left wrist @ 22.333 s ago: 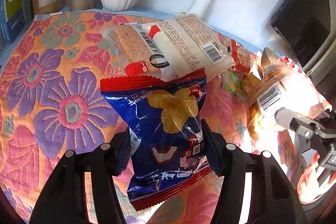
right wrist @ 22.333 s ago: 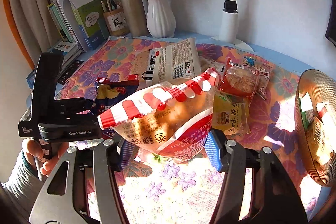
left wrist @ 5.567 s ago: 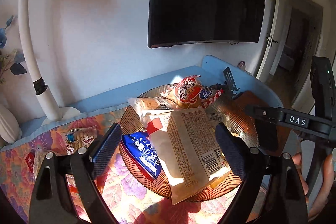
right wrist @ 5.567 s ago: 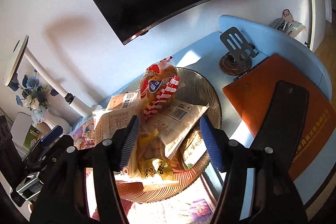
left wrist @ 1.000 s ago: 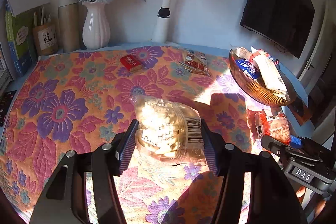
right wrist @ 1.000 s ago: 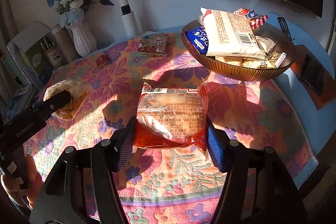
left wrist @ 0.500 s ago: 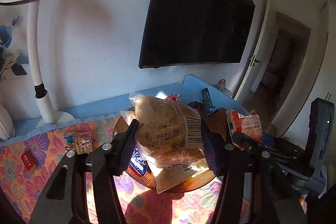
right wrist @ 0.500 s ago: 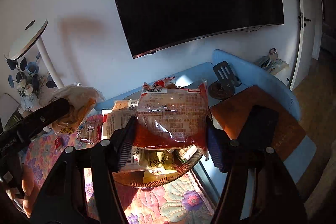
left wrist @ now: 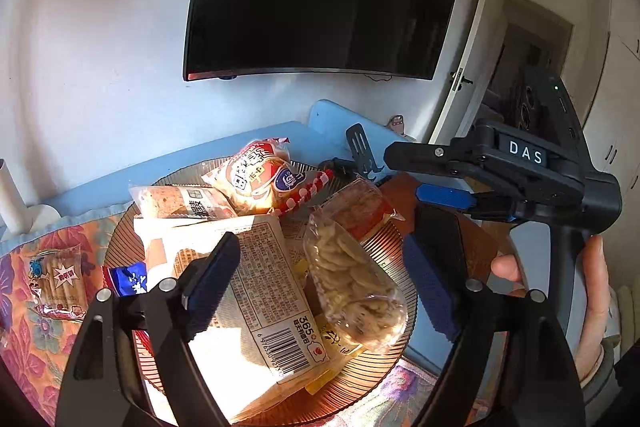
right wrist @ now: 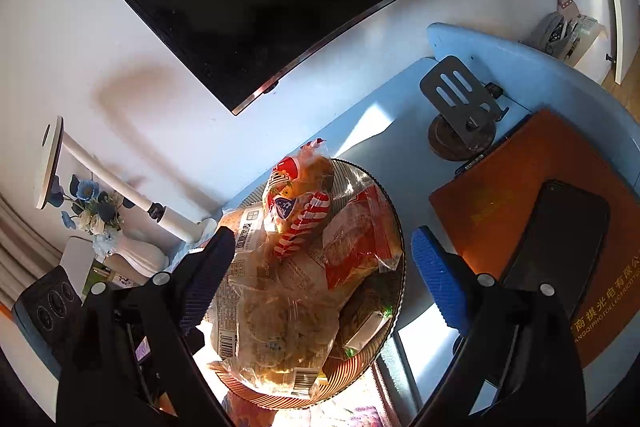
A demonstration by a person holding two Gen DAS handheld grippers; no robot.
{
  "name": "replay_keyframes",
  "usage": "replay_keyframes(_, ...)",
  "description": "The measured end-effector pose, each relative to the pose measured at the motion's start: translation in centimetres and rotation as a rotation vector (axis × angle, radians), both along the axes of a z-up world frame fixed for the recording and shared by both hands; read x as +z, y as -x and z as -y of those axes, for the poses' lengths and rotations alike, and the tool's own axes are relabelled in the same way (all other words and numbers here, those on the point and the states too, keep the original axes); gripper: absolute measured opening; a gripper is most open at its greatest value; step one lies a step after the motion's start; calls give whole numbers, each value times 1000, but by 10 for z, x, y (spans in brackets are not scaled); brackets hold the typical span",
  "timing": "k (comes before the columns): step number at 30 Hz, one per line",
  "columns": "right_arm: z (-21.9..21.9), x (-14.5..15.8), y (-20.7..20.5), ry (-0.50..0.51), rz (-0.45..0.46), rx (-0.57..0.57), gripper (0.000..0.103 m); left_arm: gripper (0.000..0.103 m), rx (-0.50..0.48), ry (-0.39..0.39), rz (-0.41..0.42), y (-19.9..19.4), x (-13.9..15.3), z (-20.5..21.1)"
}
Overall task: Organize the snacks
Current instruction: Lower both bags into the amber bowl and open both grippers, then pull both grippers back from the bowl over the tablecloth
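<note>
An amber ribbed glass bowl (left wrist: pixel 394 243) (right wrist: pixel 352 367) sits heaped with snack packets. My left gripper (left wrist: pixel 322 277) hovers over it with its jaws opening. A clear bag of pale crackers (left wrist: pixel 352 279) (right wrist: pixel 280 339) lies loose between them, free of the pads. My right gripper (right wrist: pixel 322 277) is also opening above the bowl, and a red packet (right wrist: pixel 360 243) (left wrist: pixel 362 217) lies below it untouched. In the left wrist view the right gripper (left wrist: pixel 404 173) reaches in from the right. A red-and-white striped bag (left wrist: pixel 264 183), a large white packet (left wrist: pixel 260 279) and a blue bag (left wrist: pixel 128 283) also fill the bowl.
One small packet (left wrist: pixel 56 279) lies on the floral cloth left of the bowl. Right of the bowl are a metal phone stand (right wrist: pixel 460 107) and a brown notebook (right wrist: pixel 532 179) with a black phone (right wrist: pixel 556 247) on it. A lamp pole (right wrist: pixel 120 187) and flower vase (right wrist: pixel 132 259) stand at the left.
Half a second ago each gripper held a packet above the bowl. Both jaws have since spread, and the cracker bag and the red packet now lie in the bowl.
</note>
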State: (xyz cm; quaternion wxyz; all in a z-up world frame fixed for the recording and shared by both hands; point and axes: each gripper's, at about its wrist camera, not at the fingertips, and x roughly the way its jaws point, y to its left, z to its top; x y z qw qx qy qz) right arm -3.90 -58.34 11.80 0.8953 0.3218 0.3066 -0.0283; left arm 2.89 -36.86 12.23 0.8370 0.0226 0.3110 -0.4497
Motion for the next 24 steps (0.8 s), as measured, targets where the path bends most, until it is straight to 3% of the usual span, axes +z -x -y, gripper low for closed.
replay_keyframes(7,-14,-1,17,-62,14,13,91,82,58,32,33,3,27,-45)
replay_keyframes(11,-41,21,34,-25,75,39,96,82,126,47,48,11,38,-87)
replay_keyframes(14,-75,44,44,41,129,91,99,82,185,123,24,20,42,-133)
replay_keyframes(20,-160,78,51,206,178,200,100,82,362,114,85,35,53,-221)
replay_keyframes(24,-223,70,43,246,175,307,100,85,560,38,160,44,54,-279)
